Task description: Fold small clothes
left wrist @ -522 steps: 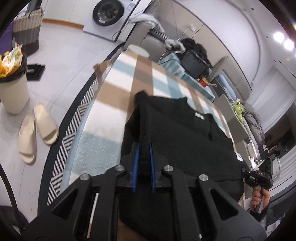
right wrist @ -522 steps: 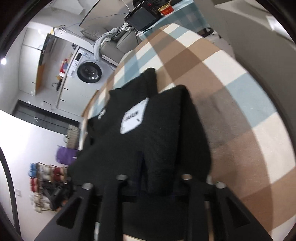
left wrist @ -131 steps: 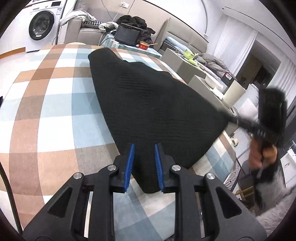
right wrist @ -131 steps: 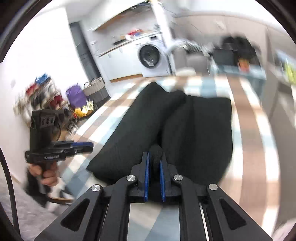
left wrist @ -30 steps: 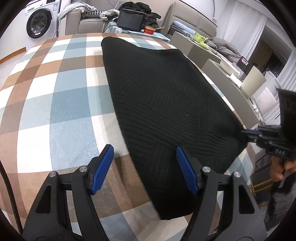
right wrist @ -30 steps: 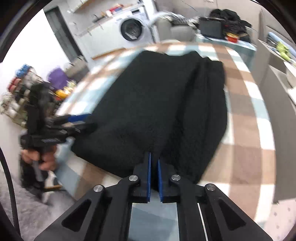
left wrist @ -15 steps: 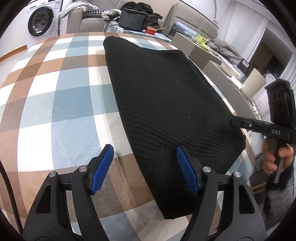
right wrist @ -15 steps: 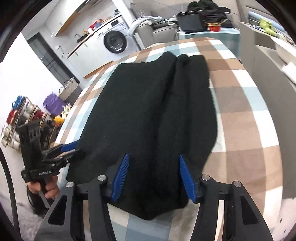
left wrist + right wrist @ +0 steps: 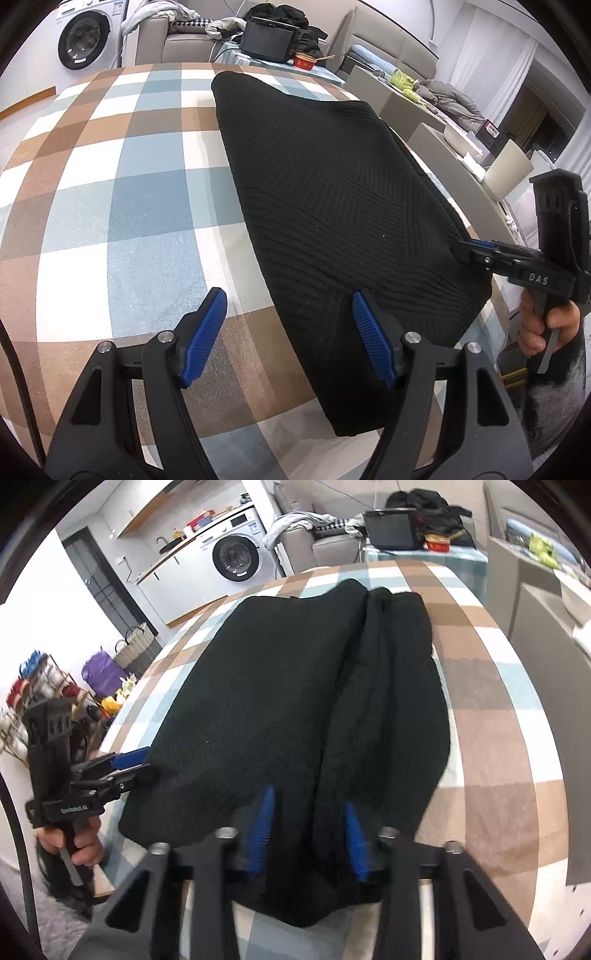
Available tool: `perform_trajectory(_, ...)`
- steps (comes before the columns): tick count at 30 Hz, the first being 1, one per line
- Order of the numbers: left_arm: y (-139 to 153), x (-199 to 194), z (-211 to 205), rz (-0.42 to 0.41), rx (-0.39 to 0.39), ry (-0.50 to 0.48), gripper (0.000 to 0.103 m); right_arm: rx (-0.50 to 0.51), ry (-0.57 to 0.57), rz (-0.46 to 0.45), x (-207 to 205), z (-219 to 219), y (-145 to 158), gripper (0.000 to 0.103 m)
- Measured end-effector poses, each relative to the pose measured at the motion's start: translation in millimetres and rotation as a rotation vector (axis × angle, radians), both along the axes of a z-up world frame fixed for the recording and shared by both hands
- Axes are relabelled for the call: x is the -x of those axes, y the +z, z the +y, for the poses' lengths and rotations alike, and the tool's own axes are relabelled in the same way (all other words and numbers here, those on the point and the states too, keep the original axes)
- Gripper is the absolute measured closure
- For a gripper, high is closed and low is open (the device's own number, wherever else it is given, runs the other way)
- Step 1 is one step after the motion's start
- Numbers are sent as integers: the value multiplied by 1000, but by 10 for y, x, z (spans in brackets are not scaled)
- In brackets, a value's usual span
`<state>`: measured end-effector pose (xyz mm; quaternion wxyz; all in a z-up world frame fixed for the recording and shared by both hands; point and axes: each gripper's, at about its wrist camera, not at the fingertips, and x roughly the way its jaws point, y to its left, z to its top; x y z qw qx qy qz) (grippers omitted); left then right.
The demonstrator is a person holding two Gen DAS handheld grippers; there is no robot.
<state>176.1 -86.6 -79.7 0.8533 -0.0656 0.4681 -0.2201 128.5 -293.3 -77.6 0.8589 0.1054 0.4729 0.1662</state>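
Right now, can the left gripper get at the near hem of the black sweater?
Probably yes: the left gripper is open, its right finger already over the black sweater, with nothing between.

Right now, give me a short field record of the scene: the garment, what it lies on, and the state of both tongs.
garment: black sweater, knit, lying flat with a lengthwise fold along its right side
surface: checked cloth in brown, blue and white
left tongs: open, at the sweater's near left corner, gripping nothing
right tongs: open, over the sweater's near right edge, astride the fold
background: washer, sofa with clothes piled on it
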Motion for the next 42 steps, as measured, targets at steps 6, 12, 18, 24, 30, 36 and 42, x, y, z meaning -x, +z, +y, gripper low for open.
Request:
perform_trajectory(6, 144, 45, -38, -34, 18, -12, 35, 83, 7, -167, 91, 123, 523, 94)
perform_trajectory(12, 109, 20, -98, -23, 32, -24, 35, 151, -123, -48, 114, -136, 192, 93)
perform_trajectory(18, 8, -169, -171, 10, 89, -14, 35, 26, -165, -42, 121, -381, 159, 52)
perform_trajectory(24, -92, -481, -235, 23, 167, 31, 62, -64, -181, 0, -147, -508, -2, 51)
perform_trajectory(30, -104, -559, -190, -2, 163, 51, 91, -82, -102, 14, -313, -288, -144, 79)
perform_trajectory(36, -16, -376, 169, -37, 112, 126, 93, -102, -11, 21, -397, 153, -183, 79)
perform_trajectory(42, -9, -143, 704, -45, 72, 258, 93, -126, 83, 17, -525, 712, -181, 78)
